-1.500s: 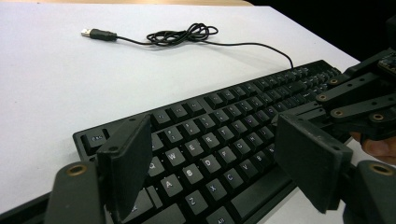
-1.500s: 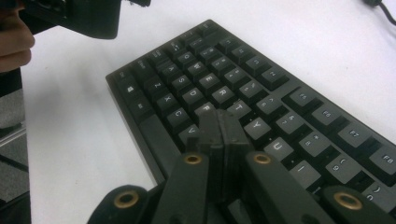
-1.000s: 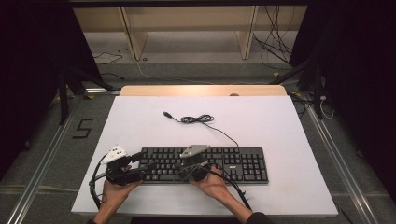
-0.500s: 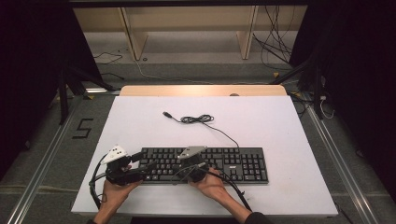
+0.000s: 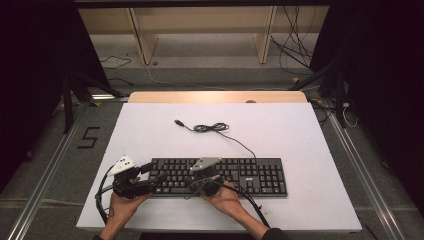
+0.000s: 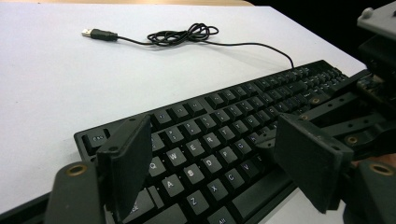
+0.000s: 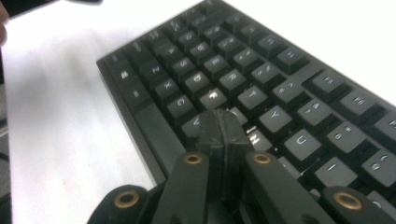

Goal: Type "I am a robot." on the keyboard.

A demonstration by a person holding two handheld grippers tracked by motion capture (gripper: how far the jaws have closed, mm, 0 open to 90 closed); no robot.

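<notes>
The black keyboard (image 5: 217,176) is lying on the white tabletop (image 5: 280,130), low in the middle of the high view. Compared with the pictures from a moment ago, nothing big is changing: the keyboard is sitting in the same spot and both hands are staying at its near edge. That suggests the key pressing is going on in one place, not moving along yet.

The right claw (image 7: 222,126) is pressed together with nothing between its two halves. Its tip is sitting right over the middle letter keys, near the V, and looks like it is poking down there. The left claw (image 6: 215,154) is spread wide, holding nothing, hovering over the left end of the keyboard.

White letters are showing on the keys, such as W, A, S, D, X and C. A small white brand mark on the keyboard's right side is too tiny to read.

The keyboard's thin cable (image 5: 212,128) is lying coiled farther up, with its USB plug (image 5: 178,122) loose. A big 5 (image 5: 88,137) is marked on the floor at the left.
</notes>
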